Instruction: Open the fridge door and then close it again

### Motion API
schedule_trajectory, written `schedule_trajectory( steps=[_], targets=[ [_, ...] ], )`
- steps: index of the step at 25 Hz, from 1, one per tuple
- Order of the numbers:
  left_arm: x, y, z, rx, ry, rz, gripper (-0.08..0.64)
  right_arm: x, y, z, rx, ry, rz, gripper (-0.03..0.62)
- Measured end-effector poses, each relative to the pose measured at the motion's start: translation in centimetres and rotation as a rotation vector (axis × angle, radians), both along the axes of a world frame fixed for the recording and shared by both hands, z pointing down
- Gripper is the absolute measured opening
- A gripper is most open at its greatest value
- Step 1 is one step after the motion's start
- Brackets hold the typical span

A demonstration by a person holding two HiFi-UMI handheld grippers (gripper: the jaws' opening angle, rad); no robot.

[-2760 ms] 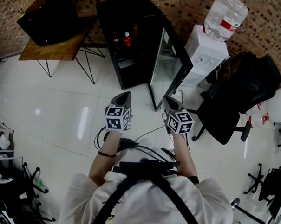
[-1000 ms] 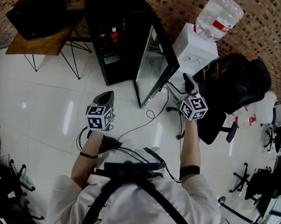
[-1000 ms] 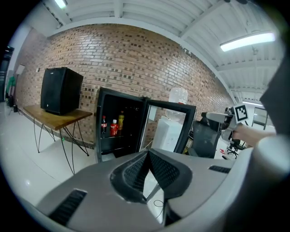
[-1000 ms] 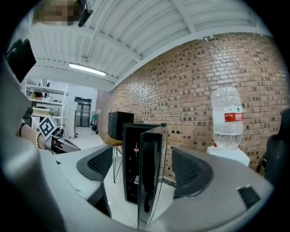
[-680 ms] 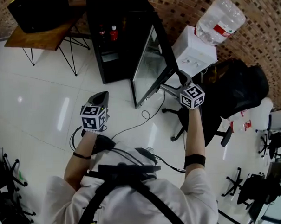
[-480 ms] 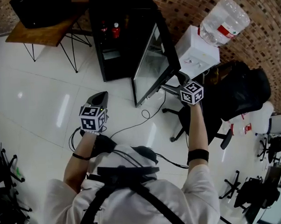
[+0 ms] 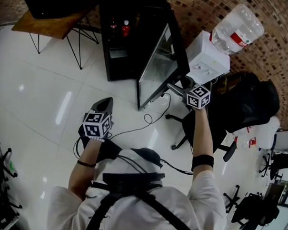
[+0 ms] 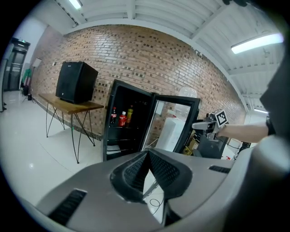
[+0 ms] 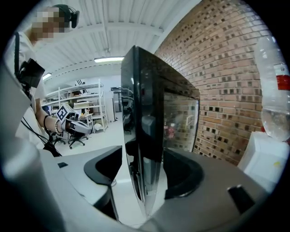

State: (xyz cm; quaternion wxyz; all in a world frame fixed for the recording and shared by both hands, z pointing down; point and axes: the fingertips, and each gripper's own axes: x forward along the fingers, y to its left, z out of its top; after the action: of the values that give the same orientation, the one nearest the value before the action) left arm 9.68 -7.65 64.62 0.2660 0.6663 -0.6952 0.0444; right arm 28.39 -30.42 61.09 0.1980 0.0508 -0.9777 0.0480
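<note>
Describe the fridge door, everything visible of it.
The fridge door is a glass pane in a glossy black frame. It stands upright, swung wide open from the black fridge. Its free edge stands between the jaws of the right gripper, which have just been closing; a slight gap shows beside one pad.

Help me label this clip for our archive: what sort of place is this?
Most likely an office or workshop break corner: a black glass-door drinks fridge stands against a brick wall, with a white water dispenser carrying a bottle beside it and a black office chair nearby.
</note>
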Motion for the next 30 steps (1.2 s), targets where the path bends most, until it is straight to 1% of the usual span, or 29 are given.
schedule_trajectory(
  steps=[1, 2, 4, 6, 7, 8, 11, 13, 19, 25, 30],
  targets=[
    [0.0, 0.1, 0.1, 0.001, 0.001, -0.004, 0.002, -0.1, 0.1, -0.1, -0.013, -0.005, 0.006, 0.291],
    [-0.1, 0.2, 0.2, 0.004, 0.002, -0.008, 0.002, -0.3, 0.3, -0.2, -0.028, -0.011, 0.012, 0.291],
    [-0.3, 0.4, 0.2, 0.010, 0.006, -0.019, 0.002, -1.1, 0.7, -0.2, -0.043, -0.019, 0.017, 0.313],
    [-0.4, 0.8, 0.2, 0.015, 0.013, -0.027, 0.002, -1.8, 1.1, -0.1, -0.034, -0.020, 0.019, 0.301],
    [-0.6, 1.0, 0.2, 0.016, 0.017, -0.031, 0.002, -2.3, 1.3, -0.1, -0.030, -0.022, 0.020, 0.265],
    [-0.8, 1.3, 0.3, 0.017, 0.020, -0.036, 0.002, -2.8, 1.6, -0.1, -0.027, -0.026, 0.022, 0.257],
    [-2.0, 2.0, 0.6, 0.014, 0.032, -0.055, 0.002, -5.3, 2.7, 0.0, -0.008, -0.032, 0.034, 0.252],
    [-2.8, 2.4, 0.9, 0.009, 0.040, -0.067, 0.002, -7.1, 3.2, 0.0, 0.008, -0.030, 0.066, 0.255],
    [-6.5, 3.2, 0.6, 0.007, 0.057, -0.105, 0.002, -13.5, 4.5, -0.1, 0.023, -0.012, 0.258, 0.262],
    [-12.0, 3.8, -0.5, 0.010, 0.044, -0.144, 0.002, -20.0, 5.0, 0.0, -0.030, 0.002, 0.482, 0.255],
    [-16.2, 4.3, -1.6, 0.018, 0.023, -0.161, 0.002, -24.6, 4.7, 0.1, -0.023, 0.046, 0.593, 0.256]
  ],
)
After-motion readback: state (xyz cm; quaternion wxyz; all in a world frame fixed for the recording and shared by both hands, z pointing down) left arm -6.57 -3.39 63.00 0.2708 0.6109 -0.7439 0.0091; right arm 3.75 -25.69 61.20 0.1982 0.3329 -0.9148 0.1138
